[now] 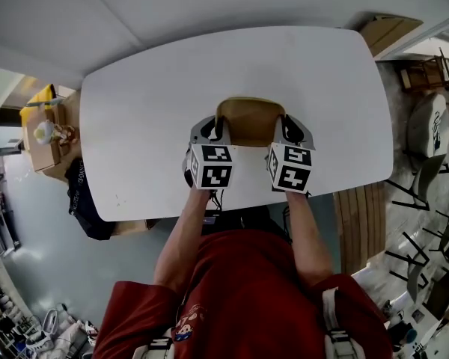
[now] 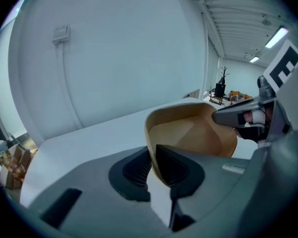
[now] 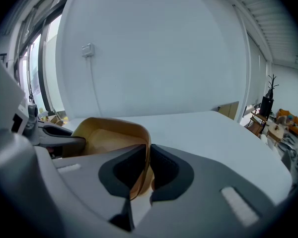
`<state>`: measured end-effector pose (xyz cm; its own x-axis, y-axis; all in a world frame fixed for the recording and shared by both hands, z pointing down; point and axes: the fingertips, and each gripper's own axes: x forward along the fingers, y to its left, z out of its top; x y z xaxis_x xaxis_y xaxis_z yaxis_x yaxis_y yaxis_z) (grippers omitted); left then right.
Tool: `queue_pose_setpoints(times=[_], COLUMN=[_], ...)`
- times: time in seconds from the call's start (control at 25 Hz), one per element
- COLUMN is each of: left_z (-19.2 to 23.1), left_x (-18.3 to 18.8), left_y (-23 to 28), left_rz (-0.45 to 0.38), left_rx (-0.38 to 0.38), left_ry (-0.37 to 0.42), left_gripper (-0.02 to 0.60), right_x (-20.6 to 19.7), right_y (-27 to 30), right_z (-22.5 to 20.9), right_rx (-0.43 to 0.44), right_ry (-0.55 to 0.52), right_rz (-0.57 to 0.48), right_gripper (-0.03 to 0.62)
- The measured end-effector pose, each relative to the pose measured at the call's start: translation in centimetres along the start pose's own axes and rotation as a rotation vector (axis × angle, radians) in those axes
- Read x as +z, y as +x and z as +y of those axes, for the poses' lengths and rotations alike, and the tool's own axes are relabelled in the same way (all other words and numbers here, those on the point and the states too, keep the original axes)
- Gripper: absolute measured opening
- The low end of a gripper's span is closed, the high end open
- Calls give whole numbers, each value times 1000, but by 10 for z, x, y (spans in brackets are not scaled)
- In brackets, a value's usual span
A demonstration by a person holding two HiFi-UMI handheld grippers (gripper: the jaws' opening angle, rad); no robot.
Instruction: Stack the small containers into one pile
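Observation:
A tan, rounded container [image 1: 248, 120] sits on the white table [image 1: 150, 111] near its front edge, open side up. My left gripper [image 1: 212, 134] is shut on the container's left wall; in the left gripper view the thin rim [image 2: 150, 148] runs between the dark pads [image 2: 134, 172]. My right gripper [image 1: 287, 133] is shut on its right wall, the rim [image 3: 148, 155] pinched between its pads [image 3: 161, 170]. Each gripper shows across the container [image 2: 188, 133] [image 3: 107, 138] in the other's view. Only this one container is in view.
The table's far half is bare white. Chairs and dark furniture [image 1: 426, 163] stand to the right of the table. A cardboard box with small items [image 1: 49, 137] and a dark bag [image 1: 86, 200] lie on the floor at the left.

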<state>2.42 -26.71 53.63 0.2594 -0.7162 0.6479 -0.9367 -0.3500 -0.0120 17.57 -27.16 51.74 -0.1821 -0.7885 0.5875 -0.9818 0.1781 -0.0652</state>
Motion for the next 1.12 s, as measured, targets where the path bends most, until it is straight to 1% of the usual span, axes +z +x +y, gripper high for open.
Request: queue_pose_setpoints(times=[0.52,1.12], left_z=[6,2], left_x=[-14,-28], left_y=[25,39], left_rz=[78,146], left_rx=[-14,-20], left_ry=[-9,-14], left_gripper=[37,38], right_x=[-16,-34], right_y=[28,41], right_z=[-2,-8], right_rx=[8,8], right_ry=[9,-9], right_rz=[88,154], right_gripper=[32,37])
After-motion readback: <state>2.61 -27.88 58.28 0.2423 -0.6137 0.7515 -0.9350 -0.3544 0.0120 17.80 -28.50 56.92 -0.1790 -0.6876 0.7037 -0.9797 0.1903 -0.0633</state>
